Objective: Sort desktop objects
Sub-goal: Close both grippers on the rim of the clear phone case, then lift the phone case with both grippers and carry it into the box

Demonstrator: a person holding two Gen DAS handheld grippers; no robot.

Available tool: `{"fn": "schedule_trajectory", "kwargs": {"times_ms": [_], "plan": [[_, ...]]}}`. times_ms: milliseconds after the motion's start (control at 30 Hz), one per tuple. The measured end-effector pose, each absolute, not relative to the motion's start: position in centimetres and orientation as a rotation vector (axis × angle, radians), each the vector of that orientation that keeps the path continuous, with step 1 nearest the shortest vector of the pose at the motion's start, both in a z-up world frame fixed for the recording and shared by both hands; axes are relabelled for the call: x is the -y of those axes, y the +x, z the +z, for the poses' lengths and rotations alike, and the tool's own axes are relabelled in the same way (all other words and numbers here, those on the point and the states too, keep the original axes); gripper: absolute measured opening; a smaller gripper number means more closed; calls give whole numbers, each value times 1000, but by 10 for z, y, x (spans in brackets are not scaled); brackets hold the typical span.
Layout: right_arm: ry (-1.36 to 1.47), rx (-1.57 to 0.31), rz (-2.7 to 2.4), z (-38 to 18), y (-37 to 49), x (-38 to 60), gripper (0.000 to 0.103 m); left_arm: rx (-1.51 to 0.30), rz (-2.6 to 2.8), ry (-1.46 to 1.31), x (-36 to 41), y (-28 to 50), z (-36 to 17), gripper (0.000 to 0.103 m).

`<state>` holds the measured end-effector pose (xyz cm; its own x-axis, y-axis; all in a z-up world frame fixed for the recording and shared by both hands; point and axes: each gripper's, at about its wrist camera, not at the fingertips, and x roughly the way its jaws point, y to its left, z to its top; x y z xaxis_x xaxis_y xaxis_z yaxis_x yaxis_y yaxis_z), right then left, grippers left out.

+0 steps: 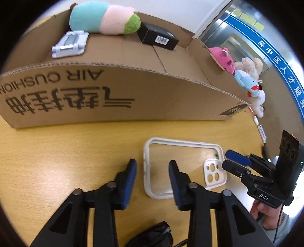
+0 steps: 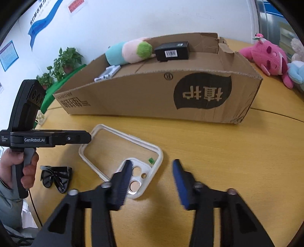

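Note:
A clear phone case with a white rim (image 1: pixel 182 167) lies flat on the wooden table; it also shows in the right wrist view (image 2: pixel 121 152). My left gripper (image 1: pixel 153 174) is open, just above the case's near-left edge. My right gripper (image 2: pixel 152 176) is open, with its left finger over the case's camera corner; it shows from the side in the left wrist view (image 1: pixel 235 161). A cardboard box (image 1: pixel 114 95) behind the case holds a plush toy (image 1: pixel 102 18), a black box (image 1: pixel 157 36) and a silver phone stand (image 1: pixel 70 43).
Black sunglasses (image 2: pixel 56 177) lie on the table to the left of the case. Pink, blue and white plush toys (image 2: pixel 269 57) lie to the right of the cardboard box (image 2: pixel 161 91). A potted plant (image 2: pixel 62 62) stands by the wall.

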<state>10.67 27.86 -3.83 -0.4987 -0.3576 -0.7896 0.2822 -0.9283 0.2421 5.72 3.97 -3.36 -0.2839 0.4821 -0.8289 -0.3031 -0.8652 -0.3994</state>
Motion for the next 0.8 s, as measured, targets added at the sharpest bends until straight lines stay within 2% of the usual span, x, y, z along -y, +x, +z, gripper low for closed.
{"fn": "schedule_trajectory", "kwargs": {"times_ms": [33, 100, 133, 300, 467, 633, 800], "plan": [[1322, 99, -2445, -39, 108, -278, 29, 212, 2176, -1493, -40, 58, -33, 28], [1348, 85, -2454, -43, 111, -276, 22, 189, 2174, -1511, -41, 59, -35, 9], [1352, 94, -2454, -45, 113, -276, 20, 185, 2172, -1513, -41, 59, -36, 7], [1356, 98, -2461, -46, 120, -273, 16, 107, 2200, -1502, -45, 64, -33, 6], [1298, 121, -2510, -32, 129, -279, 14, 120, 2214, -1419, -44, 74, -7, 5], [1100, 120, -2614, 29, 133, -287, 13, 132, 2300, -1186, -39, 79, 67, 6], [893, 42, -2683, 101, 115, -282, 13, 103, 2377, -947, -29, 61, 146, 6]]}}
